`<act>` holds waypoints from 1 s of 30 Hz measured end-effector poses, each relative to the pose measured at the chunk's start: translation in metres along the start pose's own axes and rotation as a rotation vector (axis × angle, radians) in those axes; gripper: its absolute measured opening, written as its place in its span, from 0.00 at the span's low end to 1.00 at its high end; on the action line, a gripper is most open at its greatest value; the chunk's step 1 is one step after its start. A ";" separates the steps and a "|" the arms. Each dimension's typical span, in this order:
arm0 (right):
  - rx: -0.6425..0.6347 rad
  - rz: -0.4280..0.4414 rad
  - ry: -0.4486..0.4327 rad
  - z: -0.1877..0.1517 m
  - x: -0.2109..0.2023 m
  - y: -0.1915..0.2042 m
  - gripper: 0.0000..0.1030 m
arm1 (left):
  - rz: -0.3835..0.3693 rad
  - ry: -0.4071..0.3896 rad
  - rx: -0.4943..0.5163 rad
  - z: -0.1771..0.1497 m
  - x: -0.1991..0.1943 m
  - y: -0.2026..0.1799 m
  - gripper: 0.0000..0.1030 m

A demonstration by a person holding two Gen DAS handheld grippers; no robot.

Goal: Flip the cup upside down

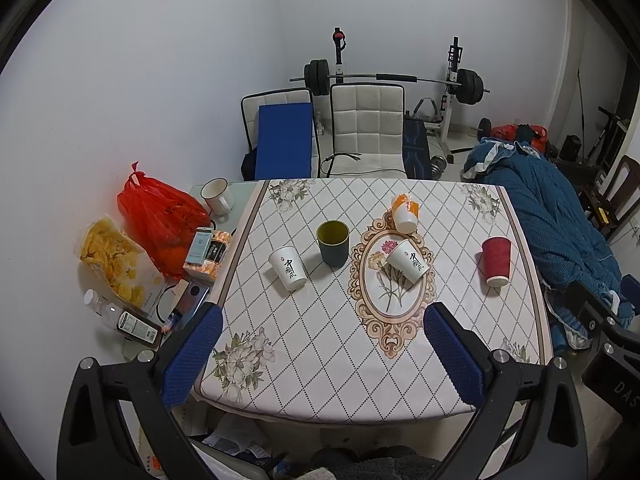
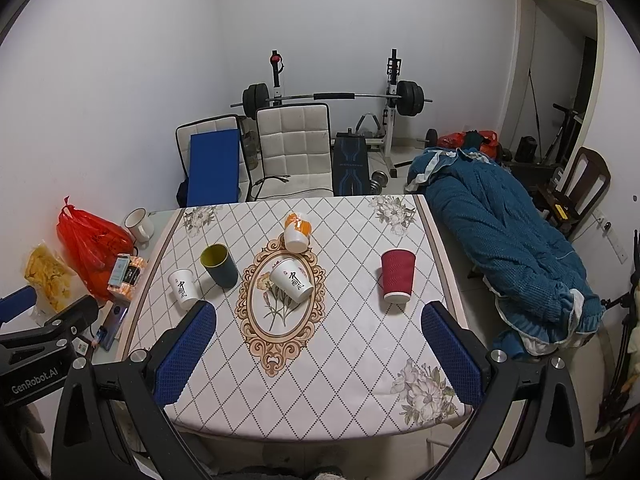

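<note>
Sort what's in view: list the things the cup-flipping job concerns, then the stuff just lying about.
Job:
green cup, mouth up
two white printed cups
orange-white cup
red cup
open left tongs, open right tongs

Lying about:
red bag
chips bag
white mug
blue quilt

- red cup (image 2: 397, 276) showing ribbed matt paper
- white cups (image 1: 289, 268) looking like smooth paper
- dark cup (image 1: 333, 243) reading glossy, likely ceramic
- surface (image 2: 340, 360) wearing smooth printed cloth
- tool pads (image 2: 186, 352) showing textured blue rubber
- red bag (image 1: 160, 216) looking like glossy thin plastic
</note>
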State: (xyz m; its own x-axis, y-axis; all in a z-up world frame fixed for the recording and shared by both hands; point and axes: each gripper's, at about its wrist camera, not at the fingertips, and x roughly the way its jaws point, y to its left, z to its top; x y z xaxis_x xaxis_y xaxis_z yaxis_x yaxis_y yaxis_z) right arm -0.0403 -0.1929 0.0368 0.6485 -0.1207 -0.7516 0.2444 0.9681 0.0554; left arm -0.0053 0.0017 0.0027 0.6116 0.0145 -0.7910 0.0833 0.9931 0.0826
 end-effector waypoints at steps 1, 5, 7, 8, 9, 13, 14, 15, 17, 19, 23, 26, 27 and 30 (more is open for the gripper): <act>-0.001 0.000 -0.001 0.000 0.000 0.000 1.00 | 0.001 -0.001 0.001 0.000 0.000 -0.001 1.00; -0.001 0.000 -0.002 0.000 -0.001 0.000 1.00 | 0.001 -0.003 0.001 -0.001 0.000 -0.001 1.00; -0.001 -0.001 -0.003 0.000 -0.001 0.001 1.00 | 0.000 -0.003 0.001 -0.001 -0.001 -0.001 1.00; -0.001 0.000 -0.003 0.000 -0.001 0.001 1.00 | 0.000 -0.003 0.001 -0.001 0.000 -0.001 1.00; -0.001 0.000 -0.002 -0.001 -0.002 0.001 1.00 | 0.001 -0.004 0.001 -0.001 0.000 -0.001 1.00; 0.000 -0.001 -0.006 -0.001 -0.002 0.001 1.00 | 0.001 -0.005 0.000 -0.001 0.000 -0.002 1.00; -0.001 -0.001 -0.005 -0.001 -0.002 0.001 1.00 | 0.002 -0.005 0.000 -0.001 0.000 -0.002 1.00; -0.001 -0.002 -0.005 -0.001 -0.003 0.001 1.00 | 0.001 -0.005 0.001 -0.001 -0.001 -0.002 1.00; -0.001 -0.002 -0.006 -0.001 -0.002 0.002 1.00 | -0.003 -0.006 0.000 0.002 -0.008 0.000 1.00; 0.000 -0.001 -0.007 -0.001 -0.004 0.002 1.00 | -0.002 -0.007 0.002 0.002 -0.011 0.000 1.00; -0.001 -0.001 -0.007 -0.001 -0.004 0.002 1.00 | -0.003 -0.007 0.001 0.003 -0.013 0.001 1.00; -0.001 -0.002 -0.008 -0.001 -0.004 0.002 1.00 | -0.002 -0.008 0.002 0.002 -0.013 0.001 1.00; 0.000 -0.001 -0.008 -0.001 -0.004 0.002 1.00 | -0.003 -0.008 0.001 0.002 -0.014 0.001 1.00; -0.001 -0.002 -0.007 -0.001 -0.004 0.003 1.00 | -0.001 -0.009 0.001 0.003 -0.014 0.000 1.00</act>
State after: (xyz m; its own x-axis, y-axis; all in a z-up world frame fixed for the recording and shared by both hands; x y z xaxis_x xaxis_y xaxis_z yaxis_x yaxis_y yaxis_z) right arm -0.0435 -0.1896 0.0393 0.6531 -0.1242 -0.7470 0.2450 0.9681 0.0532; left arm -0.0120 0.0015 0.0158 0.6184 0.0128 -0.7857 0.0846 0.9930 0.0827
